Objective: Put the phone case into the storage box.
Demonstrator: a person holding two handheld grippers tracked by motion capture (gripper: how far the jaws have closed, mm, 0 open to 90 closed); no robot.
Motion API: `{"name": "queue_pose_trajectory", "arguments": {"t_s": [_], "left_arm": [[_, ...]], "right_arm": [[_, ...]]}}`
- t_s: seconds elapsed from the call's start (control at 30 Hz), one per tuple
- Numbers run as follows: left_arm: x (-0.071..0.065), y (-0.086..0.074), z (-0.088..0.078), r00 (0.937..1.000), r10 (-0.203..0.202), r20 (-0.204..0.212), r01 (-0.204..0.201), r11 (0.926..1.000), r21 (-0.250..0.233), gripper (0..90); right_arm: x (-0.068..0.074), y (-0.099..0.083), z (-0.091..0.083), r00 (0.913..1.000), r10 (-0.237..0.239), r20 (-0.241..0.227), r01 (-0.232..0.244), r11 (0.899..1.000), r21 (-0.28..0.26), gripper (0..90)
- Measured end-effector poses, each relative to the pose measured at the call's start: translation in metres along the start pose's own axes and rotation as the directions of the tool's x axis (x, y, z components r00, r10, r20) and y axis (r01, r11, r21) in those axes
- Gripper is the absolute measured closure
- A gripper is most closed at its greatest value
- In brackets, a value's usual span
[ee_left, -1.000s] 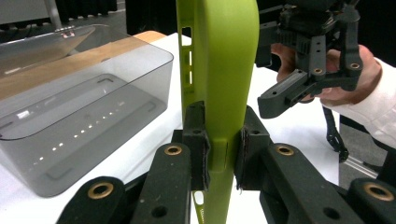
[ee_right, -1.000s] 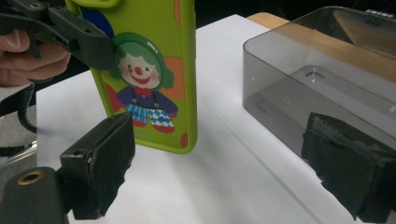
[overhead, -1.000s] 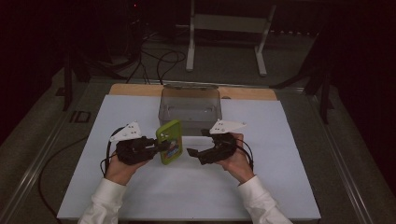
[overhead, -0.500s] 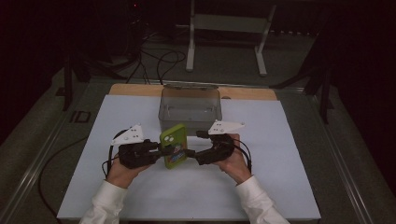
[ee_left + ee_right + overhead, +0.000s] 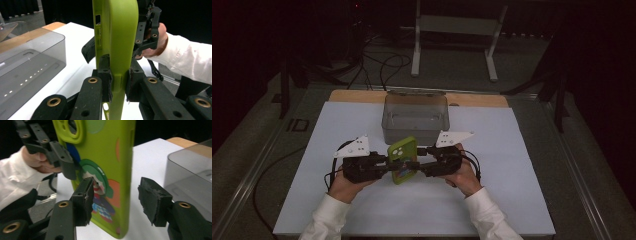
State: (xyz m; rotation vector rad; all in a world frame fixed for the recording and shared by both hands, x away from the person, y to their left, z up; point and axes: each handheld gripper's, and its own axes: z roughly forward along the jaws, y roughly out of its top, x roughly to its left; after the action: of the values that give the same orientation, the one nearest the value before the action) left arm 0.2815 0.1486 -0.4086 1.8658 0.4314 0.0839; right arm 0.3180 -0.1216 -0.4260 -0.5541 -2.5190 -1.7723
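- White tabletop [image 5: 512, 200] carries the grey box [image 5: 414, 117] at its far middle; near it, we see the green phone case [image 5: 403, 161] held upright.
- Left claw [image 5: 119, 82] clamps the case's edge.
- Right claw [image 5: 115, 200] has been closing, one pad not touching; we judge uneven contact could twist the case loose.

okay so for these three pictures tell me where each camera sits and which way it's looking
High view: above the person's side of the table, facing forward and down on the white table; both forearms, hands and grippers show.
Left gripper view: rides the left gripper, looking along its fingers clamped on the green phone case; the other hand shows beyond.
Right gripper view: rides the right gripper, whose jaws have just been closing around the case, one pad apart from it.
Shared: all show the case and the grey bin.
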Motion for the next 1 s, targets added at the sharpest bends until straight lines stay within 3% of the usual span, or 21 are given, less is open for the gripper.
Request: {"name": "queue_pose_trajectory", "arguments": {"t_s": [0.13, 0.23, 0.37, 0.63, 0.73, 0.87, 0.9, 0.93, 1.0], "left_arm": [[0.001, 0.0, -0.001, 1.0, -0.002, 0.005, 0.002, 1.0, -0.003, 78.0], [0.004, -0.001, -0.004, 0.9999, -0.009, -0.014, 0.009, 0.9999, -0.012, 77.8], [0.008, -0.004, -0.007, 0.999, -0.032, -0.032, 0.031, 0.9992, -0.027, 77.4], [0.014, -0.009, -0.007, 0.997, -0.074, -0.021, 0.073, 0.9959, -0.053, 74.5], [0.014, -0.009, -0.006, 0.9969, -0.073, -0.028, 0.072, 0.9959, -0.055, 72.6], [0.013, -0.009, -0.004, 0.9961, -0.072, -0.05, 0.07, 0.9963, -0.049, 63.7], [0.012, -0.008, -0.003, 0.9933, -0.079, -0.084, 0.075, 0.9959, -0.051, 63.7], [0.013, -0.008, -0.003, 0.9915, -0.087, -0.096, 0.082, 0.995, -0.056, 54.3], [0.013, -0.008, -0.004, 0.9887, -0.094, -0.117, 0.086, 0.994, -0.068, 50.0]], "right_arm": [[0.001, 0.0, 0.001, 0.9992, -0.014, -0.038, 0.013, 1.0, -0.008, 55.9], [0.0, 0.0, -0.001, 0.9988, -0.02, -0.044, 0.02, 1.0, -0.009, 62.8], [-0.002, -0.001, -0.005, 0.9968, 0.0, -0.079, -0.002, 1.0, -0.028, 70.0], [-0.004, -0.003, -0.006, 0.9926, 0.021, -0.12, -0.029, 0.997, -0.067, 78.0], [-0.003, -0.002, -0.006, 0.9921, 0.021, -0.124, -0.029, 0.998, -0.063, 78.5], [-0.003, -0.002, -0.007, 0.9914, 0.03, -0.127, -0.038, 0.997, -0.063, 78.8], [-0.002, -0.002, -0.008, 0.9921, 0.024, -0.123, -0.032, 0.997, -0.064, 78.8], [-0.001, -0.001, -0.009, 0.9927, 0.031, -0.116, -0.039, 0.997, -0.061, 78.8], [-0.001, -0.001, -0.009, 0.9934, 0.03, -0.111, -0.037, 0.997, -0.062, 78.8]]}}
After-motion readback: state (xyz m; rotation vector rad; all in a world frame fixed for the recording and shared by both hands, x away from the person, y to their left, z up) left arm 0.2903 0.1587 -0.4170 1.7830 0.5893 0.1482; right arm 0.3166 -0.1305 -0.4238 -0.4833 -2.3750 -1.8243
